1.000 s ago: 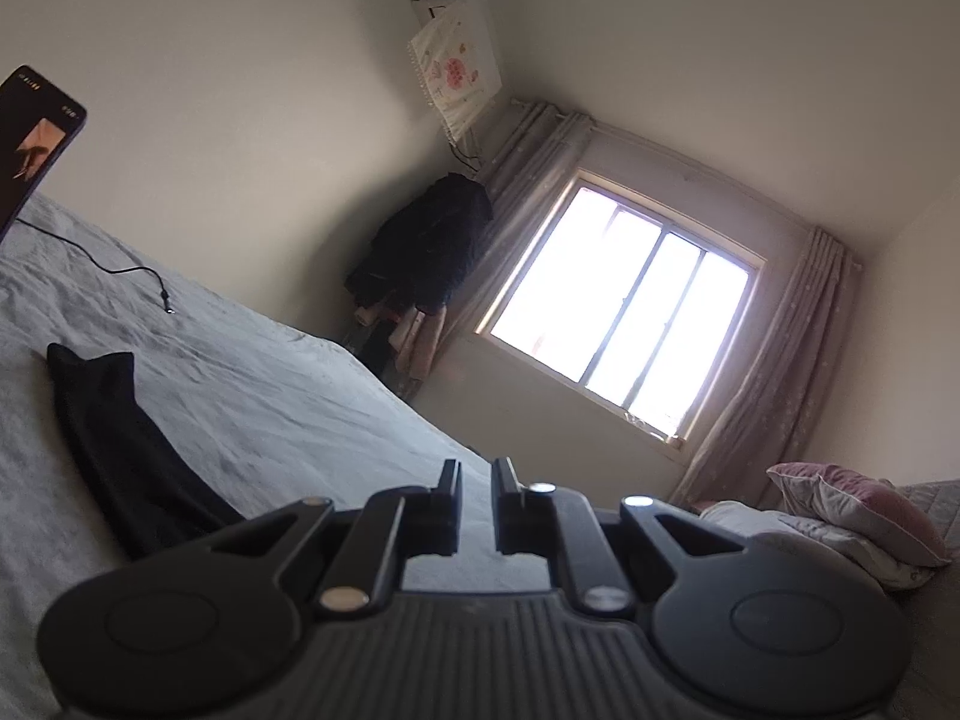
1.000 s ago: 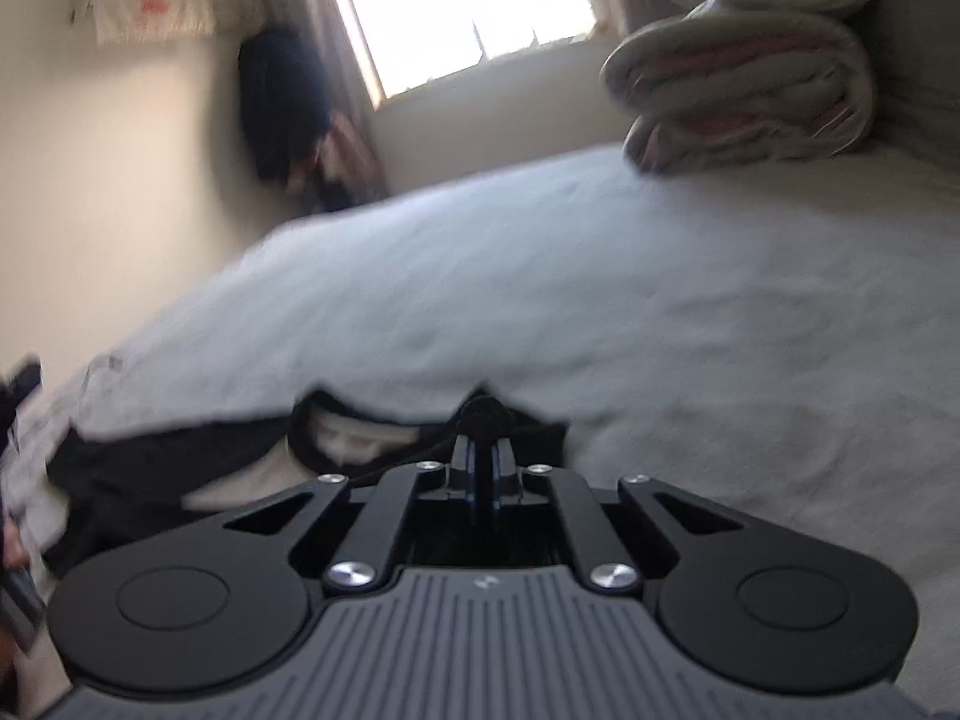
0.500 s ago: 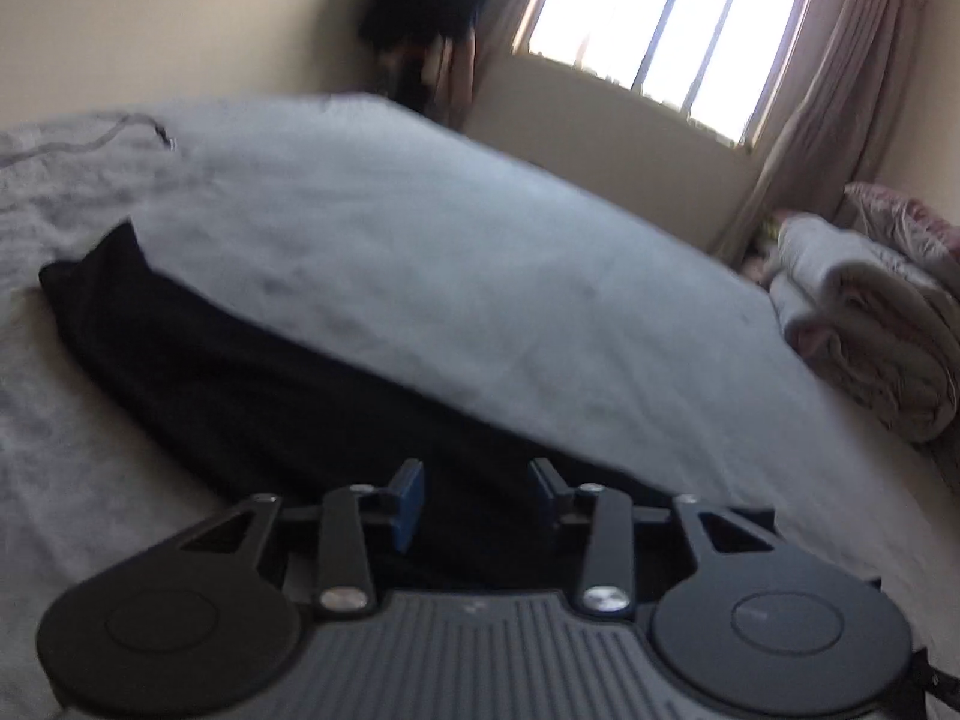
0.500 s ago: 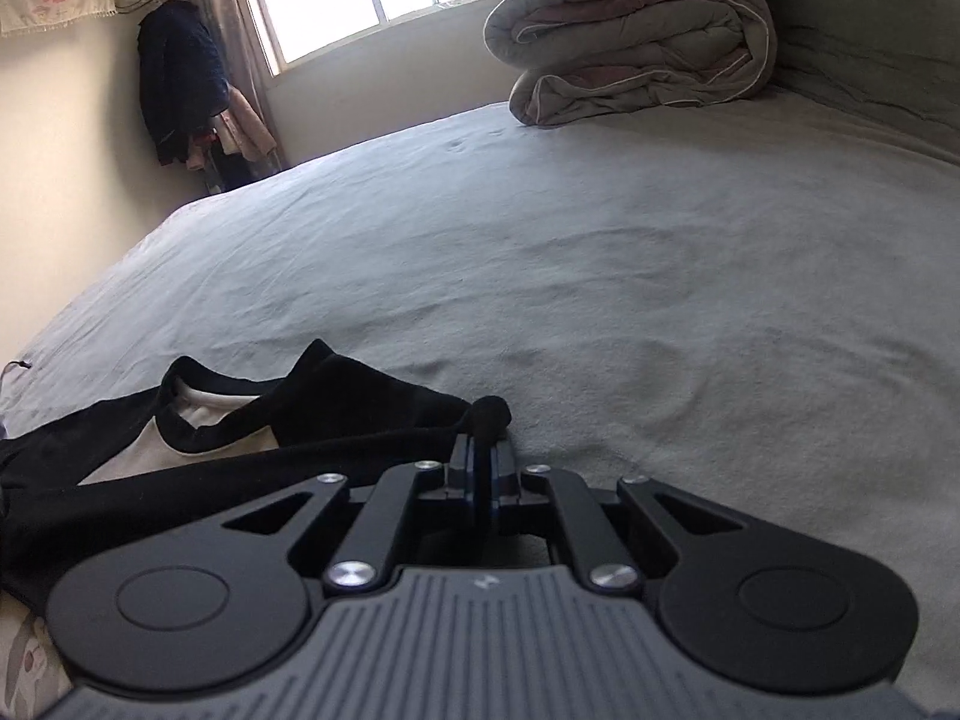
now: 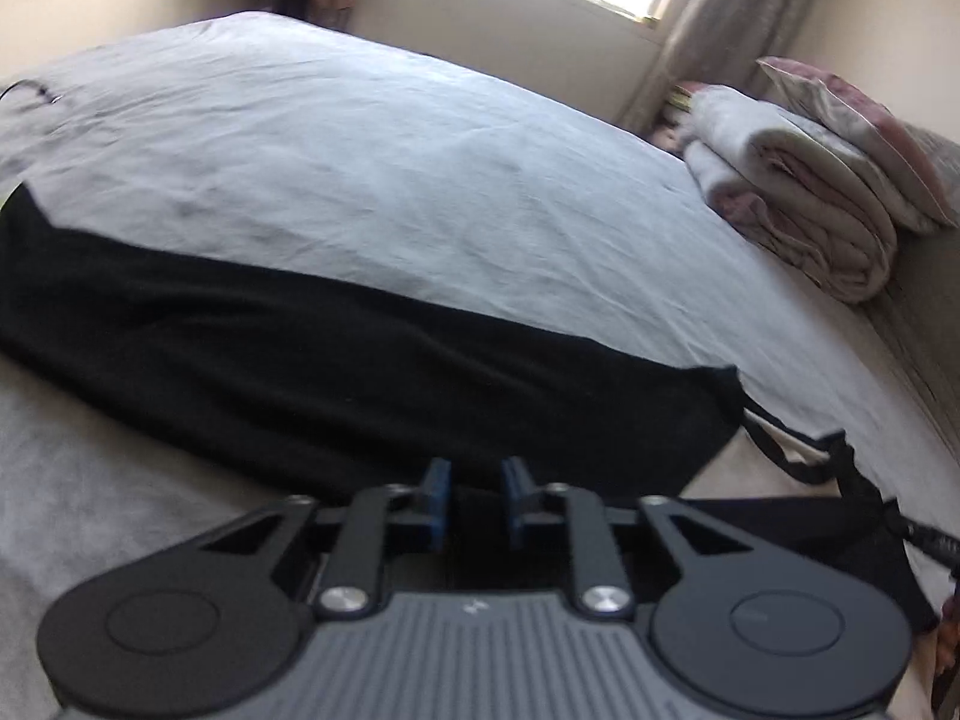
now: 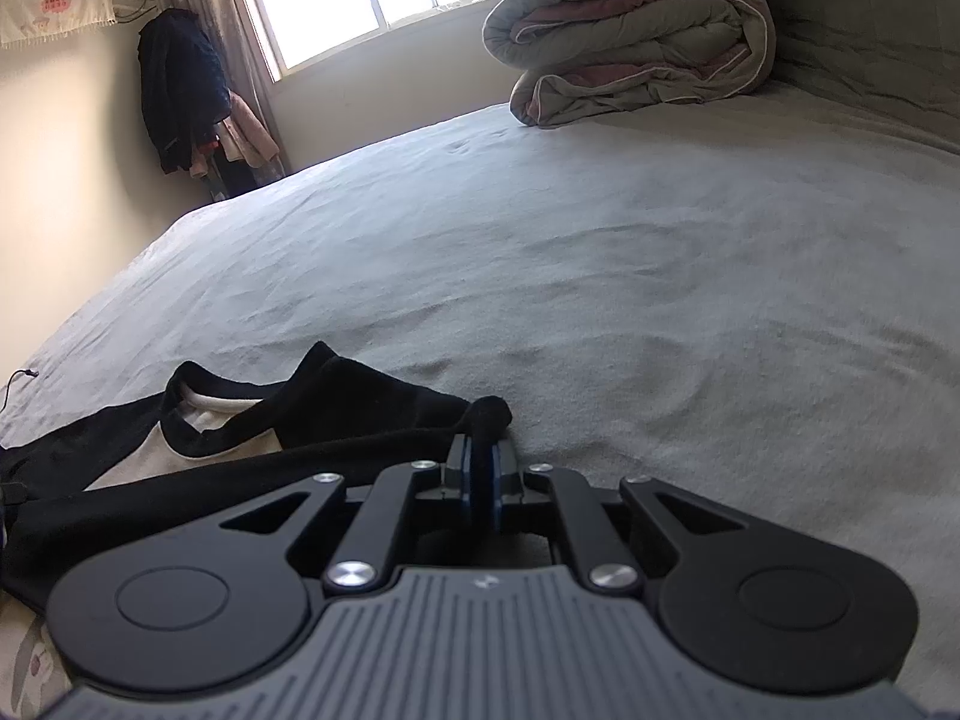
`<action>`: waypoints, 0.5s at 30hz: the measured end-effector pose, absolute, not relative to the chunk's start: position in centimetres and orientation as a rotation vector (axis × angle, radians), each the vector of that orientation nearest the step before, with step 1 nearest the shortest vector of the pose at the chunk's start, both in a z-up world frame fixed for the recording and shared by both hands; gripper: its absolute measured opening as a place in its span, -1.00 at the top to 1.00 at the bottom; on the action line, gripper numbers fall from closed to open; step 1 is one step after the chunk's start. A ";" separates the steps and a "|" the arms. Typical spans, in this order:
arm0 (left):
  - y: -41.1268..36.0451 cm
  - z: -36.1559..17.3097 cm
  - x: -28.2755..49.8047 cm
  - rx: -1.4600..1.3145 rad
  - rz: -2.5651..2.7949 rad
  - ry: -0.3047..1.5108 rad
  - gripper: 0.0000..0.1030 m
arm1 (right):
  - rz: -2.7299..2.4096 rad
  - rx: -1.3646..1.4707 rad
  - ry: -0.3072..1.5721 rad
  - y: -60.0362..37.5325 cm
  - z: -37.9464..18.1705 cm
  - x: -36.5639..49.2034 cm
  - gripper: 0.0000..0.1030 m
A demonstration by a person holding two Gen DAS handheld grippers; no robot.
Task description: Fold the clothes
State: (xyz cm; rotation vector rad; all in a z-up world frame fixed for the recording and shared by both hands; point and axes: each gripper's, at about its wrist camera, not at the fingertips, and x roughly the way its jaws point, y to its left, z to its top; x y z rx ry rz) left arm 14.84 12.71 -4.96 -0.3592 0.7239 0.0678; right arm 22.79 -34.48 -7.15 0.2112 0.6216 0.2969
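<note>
right hand-held gripper (image 6: 480,471) is pinched tight on a black fold of the garment (image 6: 336,414), right at its corner by the collar, low against the bed (image 6: 600,270). left hand-held gripper (image 5: 474,489) sits with a narrow gap between its blue pads, nothing clamped, poised at the near edge of the same black garment (image 5: 360,354), which lies stretched long across the grey sheet.

risk here, i'd say: only one corner is held, so a pull from the right could drag the whole cloth sideways and bunch it before the left bites. the left's gap looks slim too; it could skate over the fabric or snag the sheet beneath. the pale inner lining (image 6: 210,414) showing at the neck suggests layers that could separate in the grip.

containers? none in view. just a rolled quilt (image 6: 630,42) on the far side of the bed.
</note>
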 end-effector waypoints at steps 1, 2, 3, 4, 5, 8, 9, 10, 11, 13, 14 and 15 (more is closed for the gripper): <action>12.5 -4.9 14.9 -0.338 0.065 0.721 0.89 | 0.299 0.203 0.618 -34.4 -7.1 22.7 0.80; 12.2 -4.7 14.8 -0.325 0.064 0.710 0.91 | 0.300 0.195 0.614 -34.2 -7.0 22.7 0.76; 11.9 -4.5 14.7 -0.312 0.063 0.698 0.92 | 0.302 0.191 0.610 -34.2 -7.0 22.6 0.76; 11.7 -4.3 14.6 -0.298 0.062 0.687 0.92 | 0.303 0.188 0.606 -34.2 -7.0 22.6 0.76; 11.4 -4.1 14.5 -0.286 0.060 0.674 0.93 | 0.305 0.188 0.601 -34.2 -7.0 22.6 0.76; 10.8 -3.1 14.1 -0.261 0.057 0.619 0.93 | 0.302 0.188 0.582 -34.5 -6.6 22.4 0.88; 10.6 -2.6 14.3 -0.257 0.053 0.607 0.93 | 0.300 0.191 0.580 -34.7 -6.5 22.4 0.89; 10.4 -2.1 14.4 -0.253 0.050 0.594 0.93 | 0.296 0.204 0.587 -35.0 -6.5 22.4 0.89; 10.2 -1.6 14.6 -0.249 0.046 0.582 0.94 | 0.291 0.218 0.593 -35.3 -6.5 22.5 0.89; 9.7 -0.5 15.0 -0.242 0.039 0.557 0.94 | 0.276 0.235 0.593 -35.8 -6.5 22.5 0.92; 9.5 0.0 15.2 -0.238 0.035 0.544 0.94 | 0.267 0.242 0.587 -36.0 -6.3 22.5 1.00; 9.3 0.5 15.4 -0.234 0.032 0.532 0.94 | 0.250 0.239 0.581 -36.2 -6.1 22.4 1.00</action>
